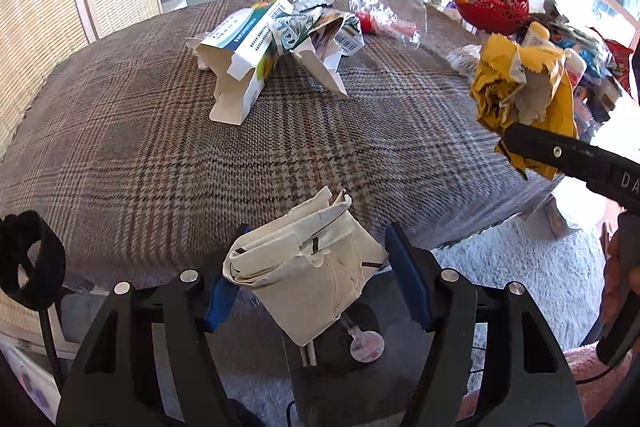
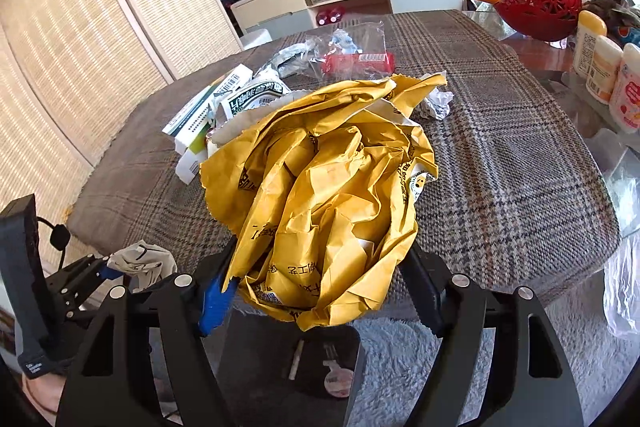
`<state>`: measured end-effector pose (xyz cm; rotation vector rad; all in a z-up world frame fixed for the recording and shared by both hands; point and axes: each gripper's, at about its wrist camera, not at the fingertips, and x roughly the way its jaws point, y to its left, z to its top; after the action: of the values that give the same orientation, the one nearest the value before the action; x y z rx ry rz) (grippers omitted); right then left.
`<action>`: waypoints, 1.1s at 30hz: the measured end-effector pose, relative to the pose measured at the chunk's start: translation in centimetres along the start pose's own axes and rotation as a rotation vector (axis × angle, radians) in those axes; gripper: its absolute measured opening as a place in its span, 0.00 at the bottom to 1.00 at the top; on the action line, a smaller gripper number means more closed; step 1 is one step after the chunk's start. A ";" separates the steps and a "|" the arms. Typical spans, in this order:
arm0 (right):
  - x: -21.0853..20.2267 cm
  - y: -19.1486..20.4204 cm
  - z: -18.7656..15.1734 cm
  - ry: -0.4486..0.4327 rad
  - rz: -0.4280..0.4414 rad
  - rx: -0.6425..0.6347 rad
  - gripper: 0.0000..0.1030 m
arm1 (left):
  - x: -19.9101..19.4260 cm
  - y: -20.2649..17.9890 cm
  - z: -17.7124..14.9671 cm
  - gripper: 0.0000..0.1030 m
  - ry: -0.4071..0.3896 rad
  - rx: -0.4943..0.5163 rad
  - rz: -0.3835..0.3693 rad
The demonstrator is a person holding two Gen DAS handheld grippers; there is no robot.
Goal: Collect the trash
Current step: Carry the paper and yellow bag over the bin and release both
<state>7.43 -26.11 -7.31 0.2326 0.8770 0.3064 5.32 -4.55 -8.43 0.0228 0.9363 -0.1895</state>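
a plaid-covered table [image 1: 280,163] fills most of both views, with a pale shaggy rug [image 1: 520,275] below its near edge. on the far part of the cloth lies a heap of torn white cartons [image 1: 256,55], and just beyond them a clear plastic wrapper [image 2: 352,55] with something red inside. a red openwork bowl [image 2: 540,3] stands at the table's far right, lotion bottles [image 2: 604,67] near it. the right gripper [image 2: 320,283] pinches a big crumpled yellow paper bag [image 2: 332,187] between its jaws – the bag is held up off the cloth, over the table's near edge. the left gripper [image 1: 316,283] holds a folded off-white paper bag [image 1: 304,275] off the table; its left blue pad [image 1: 220,295] presses the paper, while the right pad stands clear of it.
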 end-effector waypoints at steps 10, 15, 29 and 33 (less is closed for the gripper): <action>-2.2 1.6 -5.5 0.011 -0.001 -0.035 0.72 | -2.8 -1.4 -5.5 0.63 -0.021 -0.016 -0.024; -1.7 1.7 -8.2 0.053 0.016 -0.028 0.73 | -2.1 -1.8 -8.9 0.63 0.026 -0.027 -0.030; 4.1 1.9 -13.9 0.240 -0.020 -0.001 0.72 | 1.8 -1.5 -14.5 0.63 0.162 -0.051 -0.034; 5.2 1.9 -14.4 0.273 -0.032 0.002 0.72 | 2.9 -1.7 -14.8 0.63 0.197 -0.055 -0.051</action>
<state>-0.99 -21.43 -19.32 0.1804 1.1492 0.3115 -5.10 -5.18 -19.44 -0.0333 1.1387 -0.2111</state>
